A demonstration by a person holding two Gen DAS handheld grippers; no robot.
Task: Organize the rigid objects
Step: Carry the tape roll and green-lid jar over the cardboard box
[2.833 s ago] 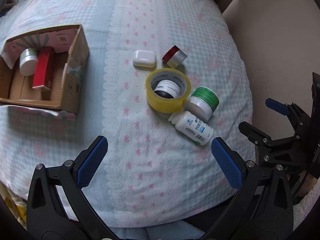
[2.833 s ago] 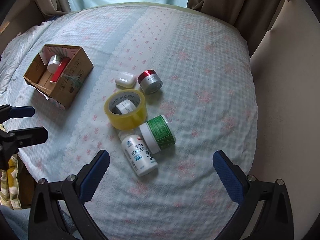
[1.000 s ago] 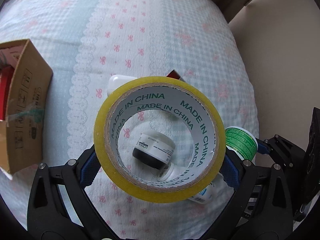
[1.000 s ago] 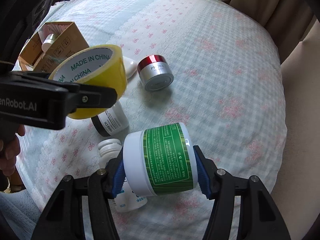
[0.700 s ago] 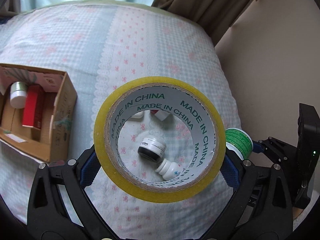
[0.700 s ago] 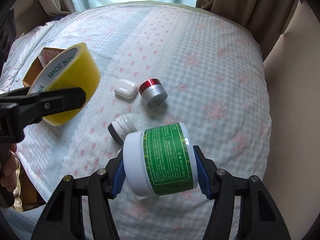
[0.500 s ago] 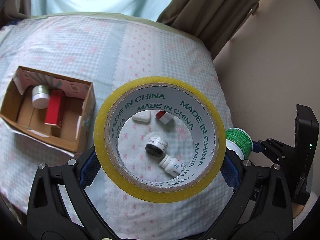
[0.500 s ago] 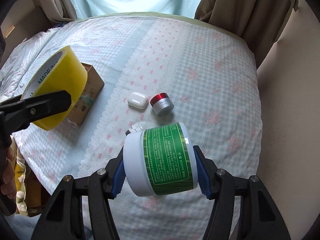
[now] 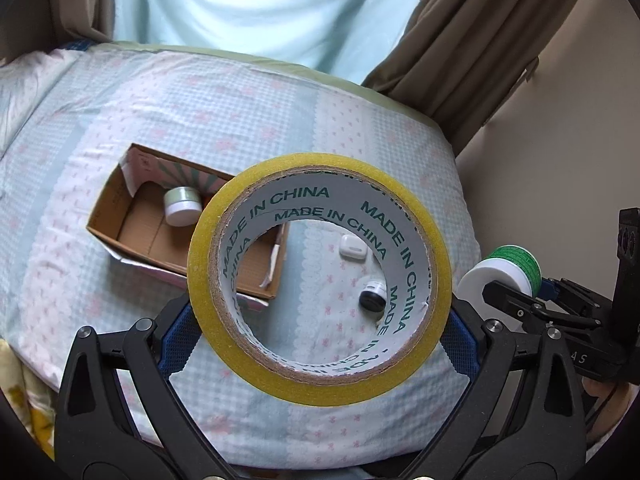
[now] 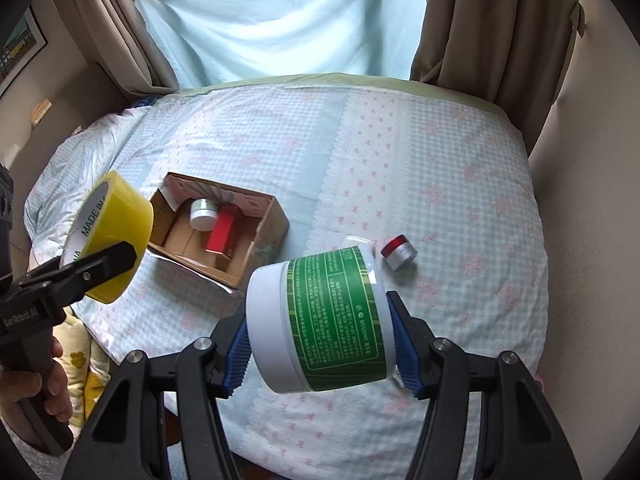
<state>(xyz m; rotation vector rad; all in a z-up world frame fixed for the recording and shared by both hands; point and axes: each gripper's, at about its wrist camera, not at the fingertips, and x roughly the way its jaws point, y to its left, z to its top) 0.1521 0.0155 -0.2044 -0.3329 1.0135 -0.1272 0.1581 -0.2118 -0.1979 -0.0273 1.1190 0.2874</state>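
**Both grippers aloft over the bed, each with a load**

The left gripper (image 9: 320,332) is angled steeply down, raised above the bed (image 10: 440,160) and over the near end of the cardboard box (image 10: 272,216). Its blue fingers (image 9: 178,340) are clenched on the outer rim of the yellow tape roll (image 9: 320,384), one on each side, so the roll's open core faces the camera. In the right wrist view a hand (image 10: 48,388) grips this tool's handle, left of the box.

The right gripper (image 10: 320,346) also points steeply down, to the right of the box and nearer the camera. Its fingers (image 10: 238,354) are grasping the white jar with the green label (image 10: 332,320), which lies on its side between them, lid towards the left finger.

Inside the box sit a small silver-lidded jar (image 10: 203,213) and a red carton (image 10: 222,236). On the bed right of the box lie a white case (image 9: 353,249), a red-topped jar (image 10: 399,253) and a black-capped jar (image 9: 373,297), seen through the roll's core.
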